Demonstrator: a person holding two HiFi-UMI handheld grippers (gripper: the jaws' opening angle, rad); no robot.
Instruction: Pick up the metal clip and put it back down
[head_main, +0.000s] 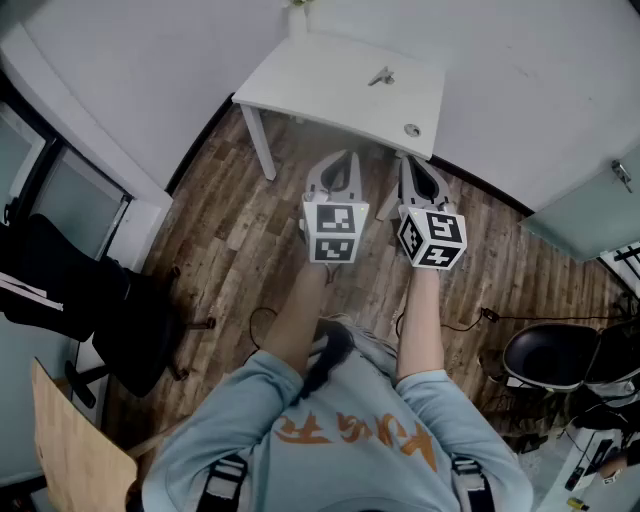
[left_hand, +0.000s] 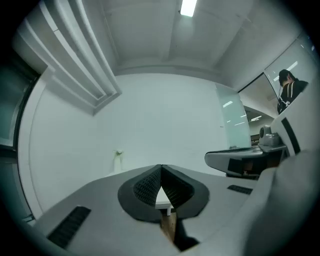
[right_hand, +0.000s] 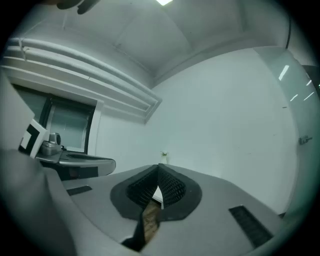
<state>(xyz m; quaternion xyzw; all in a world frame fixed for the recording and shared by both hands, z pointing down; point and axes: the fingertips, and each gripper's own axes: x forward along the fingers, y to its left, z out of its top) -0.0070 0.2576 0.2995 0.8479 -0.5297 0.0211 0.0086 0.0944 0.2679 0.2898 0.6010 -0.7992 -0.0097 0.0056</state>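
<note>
Person in light-blue shirt w/ orange print stands over brown wood-plank floor, both forearms stretched fwd. Left gripper & right gripper sit side by side, level, over the floor just short of the table, marker cubes facing the head cam.

Left gripper view: jaws closed, ribbed black pads meet at the tips. Nothing btwn them; only a sliver of table & floor shows thru the gap lower down. Right gripper view: same, jaws fully closed tip to tip, empty. Each gripper view shows the other gripper alongside.

Black office chair at person's left, second black chair at right, light wooden board in bottom-left corner.

Ahead: small white rectangular table against white wall. Small metal clip lies on the tabletop, toward its far middle, well apart from both grippers, untouched. Small round grey item sits near the table's front-right edge; can't tell what it is.
</note>
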